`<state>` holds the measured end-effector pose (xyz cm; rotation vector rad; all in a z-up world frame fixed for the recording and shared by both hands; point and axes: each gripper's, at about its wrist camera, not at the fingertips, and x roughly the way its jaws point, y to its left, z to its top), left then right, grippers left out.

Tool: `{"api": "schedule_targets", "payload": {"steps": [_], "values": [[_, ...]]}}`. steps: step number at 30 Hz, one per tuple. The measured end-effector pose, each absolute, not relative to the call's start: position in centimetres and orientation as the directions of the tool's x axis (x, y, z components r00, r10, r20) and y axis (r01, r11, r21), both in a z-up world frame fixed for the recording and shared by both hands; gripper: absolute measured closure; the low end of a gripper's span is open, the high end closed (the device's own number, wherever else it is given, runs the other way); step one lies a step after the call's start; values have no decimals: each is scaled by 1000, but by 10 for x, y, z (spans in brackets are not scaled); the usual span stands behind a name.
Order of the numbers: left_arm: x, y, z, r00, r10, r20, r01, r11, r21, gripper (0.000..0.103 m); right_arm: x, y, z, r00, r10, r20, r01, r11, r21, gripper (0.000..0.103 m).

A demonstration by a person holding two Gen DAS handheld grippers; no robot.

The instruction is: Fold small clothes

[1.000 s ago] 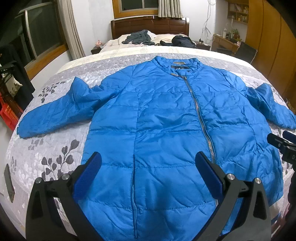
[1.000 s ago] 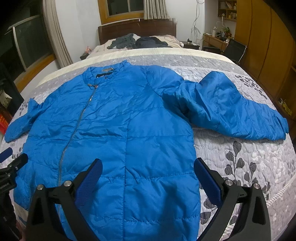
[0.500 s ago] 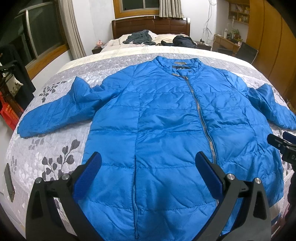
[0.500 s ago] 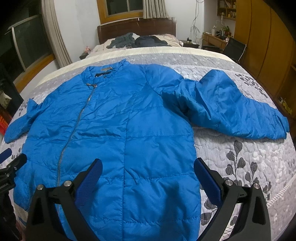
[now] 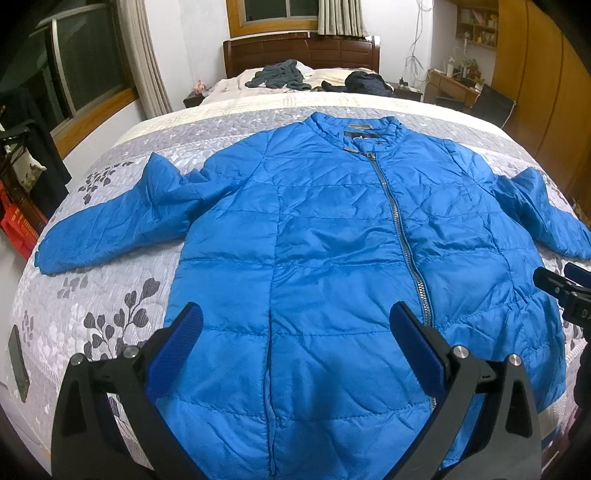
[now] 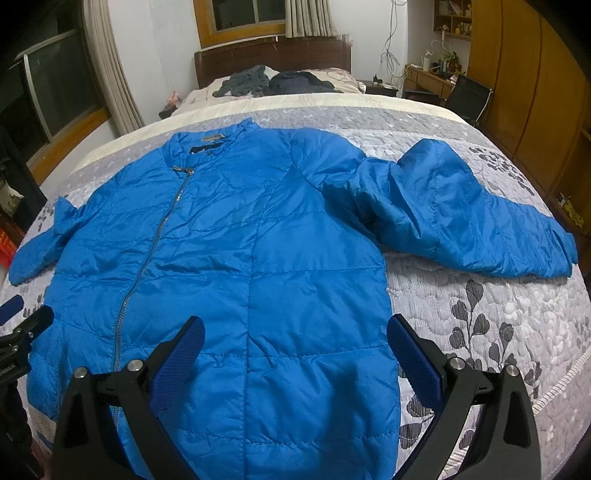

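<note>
No fold is made yet: the blue jacket (image 5: pixel 332 258) lies flat, zipped, front up on the bed (image 5: pixel 110 295), both sleeves spread out. Left gripper (image 5: pixel 295 339) and right gripper (image 6: pixel 295 343) hover over the near hem, fingers wide apart, holding nothing. All folding remains.

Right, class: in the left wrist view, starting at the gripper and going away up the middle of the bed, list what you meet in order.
left gripper → blue jacket hem → zip pull → collar → grey patterned quilt → cream bedding → dark clothes → wooden headboard → window.
</note>
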<state>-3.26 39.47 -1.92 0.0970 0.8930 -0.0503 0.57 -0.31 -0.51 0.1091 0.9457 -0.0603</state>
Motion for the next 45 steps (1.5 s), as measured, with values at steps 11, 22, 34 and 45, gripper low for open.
{"api": "schedule_targets", "payload": {"steps": [11,22,34,45], "values": [[-33,395,-18,627,-3,-779,83,995,63,3,4,-3,-2,590,-2,-807,96,993,67,4],[-35,394,-15,631,0,-776,84,994,68,3,2,-3,1,595,0,-804,93,993,69,4],[-35,393,-15,630,0,-776,85,994,68,3,0,-2,2,597,-1,-802,94,993,69,4],[-25,389,-16,611,-19,-791,100,994,54,3,5,-31,4,593,15,-805,122,987,109,4]]}}
